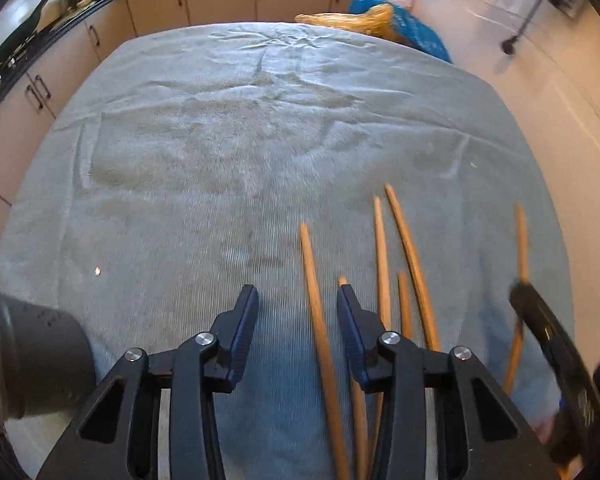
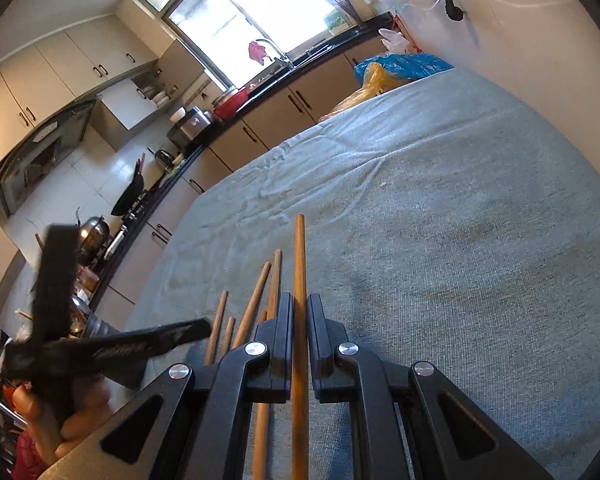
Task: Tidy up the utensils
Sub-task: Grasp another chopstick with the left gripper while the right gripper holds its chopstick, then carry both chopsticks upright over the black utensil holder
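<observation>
— Chopsticks?
— Left gripper (image 1: 298,328) hangs half open over the cloth (image 1: 220,160); one stick (image 1: 320,320) runs between its jaws, untouched. I've got my right gripper (image 2: 300,340) clamped on another (image 2: 299,280).
— Differences?
— Only the right view shows the window (image 2: 260,8).

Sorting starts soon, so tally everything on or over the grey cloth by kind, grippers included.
Wooden chopsticks: 6, one of them clamped in the right gripper
Dark cylindrical container: 1
Grippers: 2, the right gripper and the left gripper
Total: 9
</observation>
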`<state>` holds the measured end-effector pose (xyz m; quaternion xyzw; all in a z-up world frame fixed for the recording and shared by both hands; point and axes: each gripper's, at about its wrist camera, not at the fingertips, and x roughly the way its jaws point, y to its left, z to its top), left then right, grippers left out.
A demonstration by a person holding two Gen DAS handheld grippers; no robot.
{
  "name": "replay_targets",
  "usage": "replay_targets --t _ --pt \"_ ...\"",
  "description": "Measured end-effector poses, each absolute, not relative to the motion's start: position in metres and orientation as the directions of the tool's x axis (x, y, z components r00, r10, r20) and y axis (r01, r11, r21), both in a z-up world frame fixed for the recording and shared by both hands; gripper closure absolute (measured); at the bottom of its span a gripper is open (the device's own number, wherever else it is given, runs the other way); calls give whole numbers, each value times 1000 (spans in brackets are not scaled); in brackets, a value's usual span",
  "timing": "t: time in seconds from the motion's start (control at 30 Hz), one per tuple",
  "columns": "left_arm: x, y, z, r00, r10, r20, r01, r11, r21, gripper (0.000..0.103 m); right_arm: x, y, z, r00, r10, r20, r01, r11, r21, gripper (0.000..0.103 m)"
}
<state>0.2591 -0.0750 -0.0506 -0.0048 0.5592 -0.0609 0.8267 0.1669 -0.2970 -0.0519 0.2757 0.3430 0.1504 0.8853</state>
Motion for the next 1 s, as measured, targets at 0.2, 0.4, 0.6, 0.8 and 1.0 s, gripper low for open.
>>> replay_targets --t 0.2,0.4,0.6,0.8,1.0 --pt "278 -80 -61 358 -76 -931 62 996 -57 78 166 -298 -48 724 482 -494 -98 781 617 95" --pt "280 -92 -61 395 -37 -918 93 996 0 97 163 -296 -46 724 488 -488 -119 785 608 95" --pt "253 -87 -39 466 -107 -878 138 989 -48 98 159 -296 -42 741 485 -465 -135 785 604 95" --pt "203 -78 18 603 -156 -783 188 981 -50 98 146 -293 -26 784 472 -403 -188 799 571 95" --pt "151 -58 58 688 -200 -697 218 974 -64 98 128 -283 -2 813 463 -353 -225 809 543 95"
